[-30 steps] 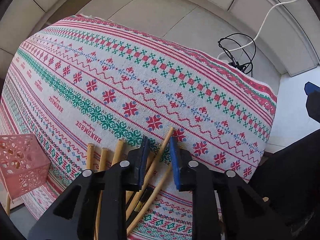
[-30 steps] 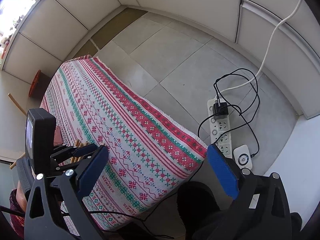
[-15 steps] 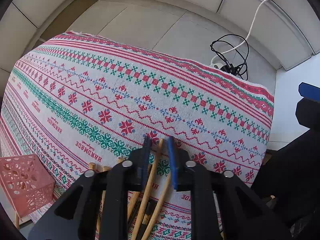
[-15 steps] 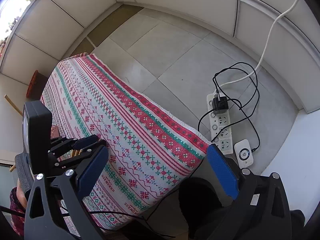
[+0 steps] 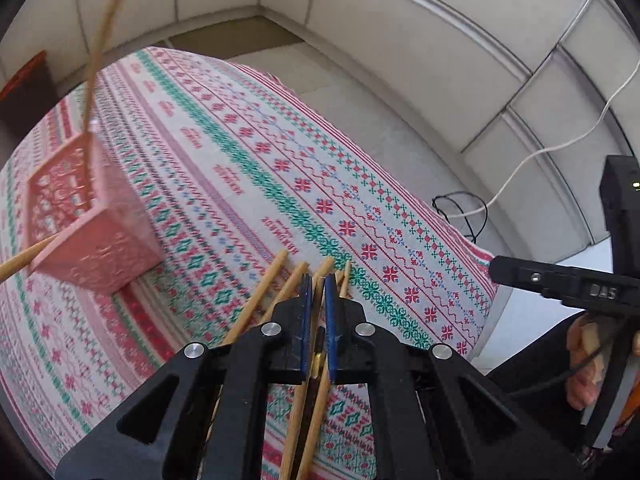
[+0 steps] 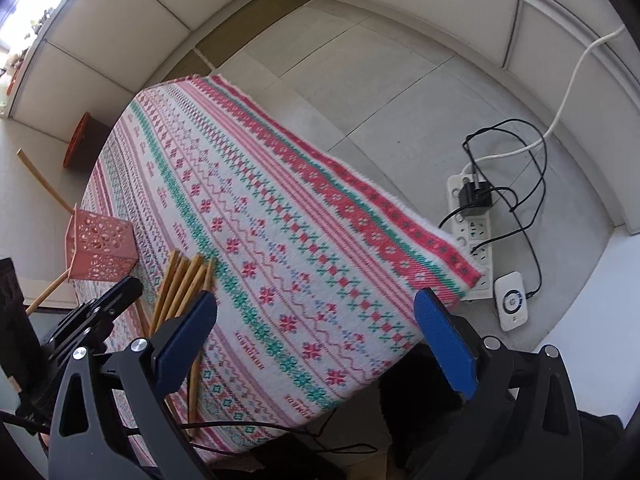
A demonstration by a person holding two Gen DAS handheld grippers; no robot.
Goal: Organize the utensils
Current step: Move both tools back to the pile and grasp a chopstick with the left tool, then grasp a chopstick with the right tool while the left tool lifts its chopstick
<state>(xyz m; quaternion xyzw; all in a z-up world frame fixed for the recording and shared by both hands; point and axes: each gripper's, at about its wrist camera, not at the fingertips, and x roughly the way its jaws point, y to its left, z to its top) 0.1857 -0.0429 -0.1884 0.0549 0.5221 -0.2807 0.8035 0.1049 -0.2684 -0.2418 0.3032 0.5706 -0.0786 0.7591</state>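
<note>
Patterned tablecloth (image 6: 304,216) seen mid-frame | left gripper (image 5: 316,280) narrowed since earlier, apparently clamped on one chopstick (image 5: 320,276) | pink basket (image 5: 92,216) now upper left | right gripper (image 6: 316,328) spread, empty | power strip (image 6: 474,232) shown only in right view

The pink basket (image 6: 100,248) stands at the left edge of the table (image 6: 320,184), with one stick leaning out of it. A bunch of wooden chopsticks (image 6: 182,286) lies just beside it, near the front edge. The middle, the far edge and the right side of the cloth are open.
</note>
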